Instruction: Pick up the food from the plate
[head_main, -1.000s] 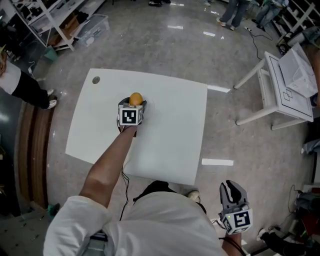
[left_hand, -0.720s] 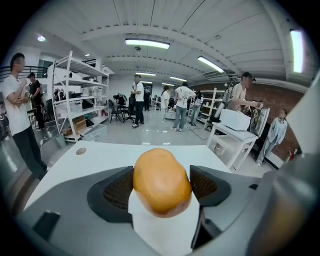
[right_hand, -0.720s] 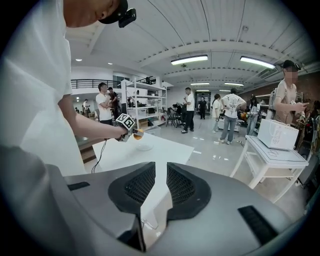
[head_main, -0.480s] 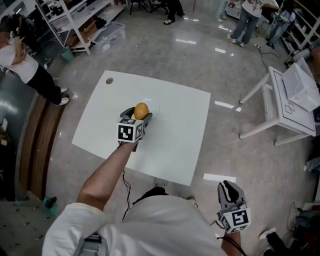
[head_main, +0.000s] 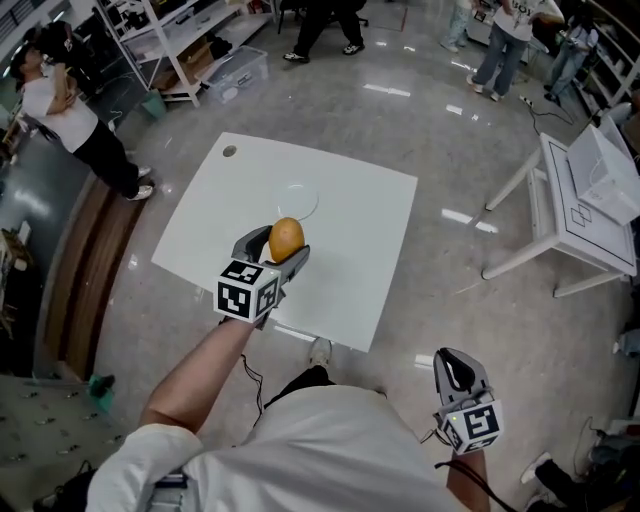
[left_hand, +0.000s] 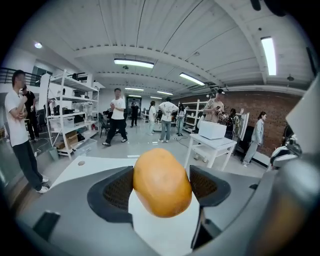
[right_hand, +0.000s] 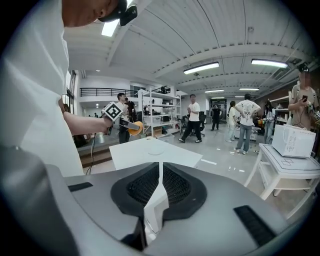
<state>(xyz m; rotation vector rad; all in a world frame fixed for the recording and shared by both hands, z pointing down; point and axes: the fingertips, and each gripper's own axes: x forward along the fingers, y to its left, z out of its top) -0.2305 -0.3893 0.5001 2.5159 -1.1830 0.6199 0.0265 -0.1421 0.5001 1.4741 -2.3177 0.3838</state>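
The left gripper (head_main: 279, 246) is pinching the food (left_hand: 162, 181), a smooth orange-brown oval lump, with one dark pad pressed to each side of it; the lump bulges out above and below the pads. In the head view the food hangs in the air over the white surface (head_main: 350, 230), nearer the person than the plate (head_main: 296, 200), which lies bare and flat toward the far part of the surface. The food touches neither plate nor surface. The person's bare left forearm stretches out to that gripper, whose marker cube faces up. The right gripper (head_main: 456, 368) is held low at the person's right side, off the surface and over the grey floor (head_main: 420, 130). Its jaws are closing, with only a thin slit left between the pads and nothing between them. A second white table (head_main: 575, 215) stands to the right, well apart from the surface. Shelves (head_main: 170, 35) and several standing people show at the room's far side.
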